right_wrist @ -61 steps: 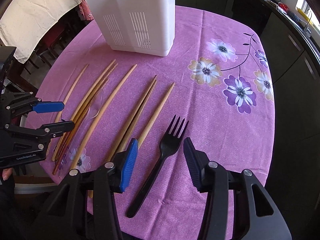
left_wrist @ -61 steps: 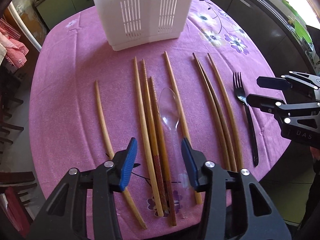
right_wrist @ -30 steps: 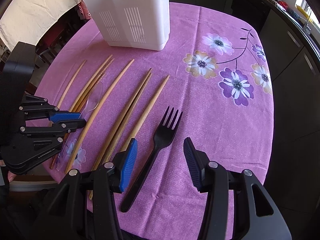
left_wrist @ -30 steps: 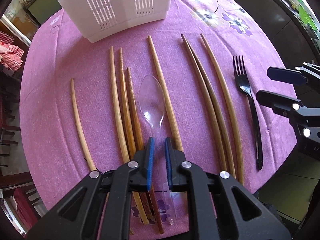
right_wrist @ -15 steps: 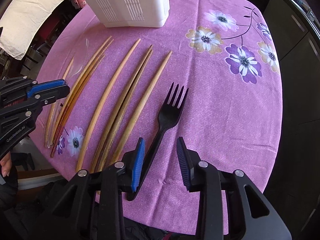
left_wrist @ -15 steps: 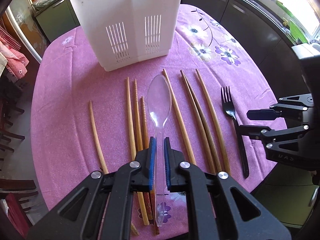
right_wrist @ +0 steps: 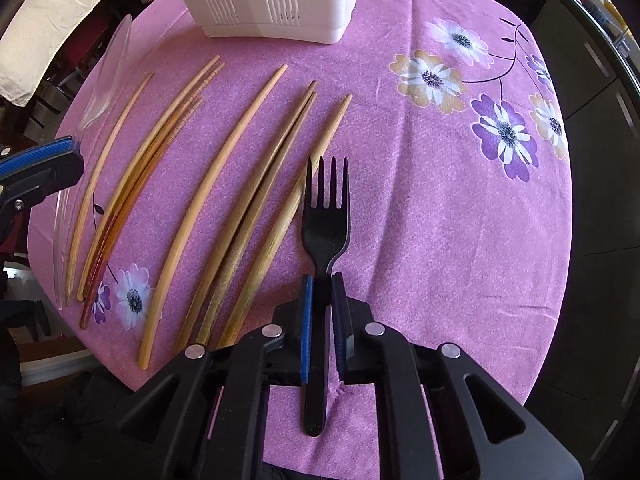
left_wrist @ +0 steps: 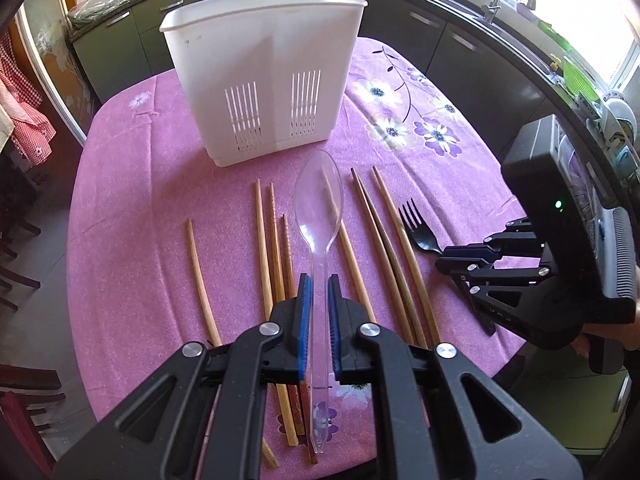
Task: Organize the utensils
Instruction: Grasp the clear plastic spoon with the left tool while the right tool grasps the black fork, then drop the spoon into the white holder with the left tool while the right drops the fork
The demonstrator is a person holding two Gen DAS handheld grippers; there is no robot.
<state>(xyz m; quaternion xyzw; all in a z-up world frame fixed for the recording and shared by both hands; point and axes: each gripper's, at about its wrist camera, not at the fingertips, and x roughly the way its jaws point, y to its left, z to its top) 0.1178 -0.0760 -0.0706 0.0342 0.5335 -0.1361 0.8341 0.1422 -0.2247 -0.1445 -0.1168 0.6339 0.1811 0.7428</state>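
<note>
**Utensil sorting: two grippers, one item each**

Left gripper (left_wrist: 318, 280): jaws drawn almost together, the blue pads pressed on the handle of a clear plastic spoon (left_wrist: 319, 200). The spoon is carried above the cloth, bowl foremost and directed toward the white utensil holder (left_wrist: 264, 80); its handle end projects back below the jaws. The gripper is angled steeply downward over the near edge of the table.

Right gripper (right_wrist: 320, 280): jaws narrow, closing onto the neck of a black plastic fork (right_wrist: 326, 224), with the fork between the pads and gripped. The fork is seen flat against the purple flowered tablecloth (right_wrist: 460, 220), tines away from the gripper, handle running back under the jaws; whether it is raised off the cloth cannot be told from this view. The gripper is pointed nearly straight down. In the left wrist view it is seen at the right edge of the table, with part of a hand (left_wrist: 600, 340) below its body.

Wooden chopsticks (right_wrist: 224, 168): laid roughly parallel on the cloth, to the left of the fork, tips toward the holder. None is touched by either gripper.

Utensil holder: upright at the far side of the table, slotted vents in its front wall.
</note>
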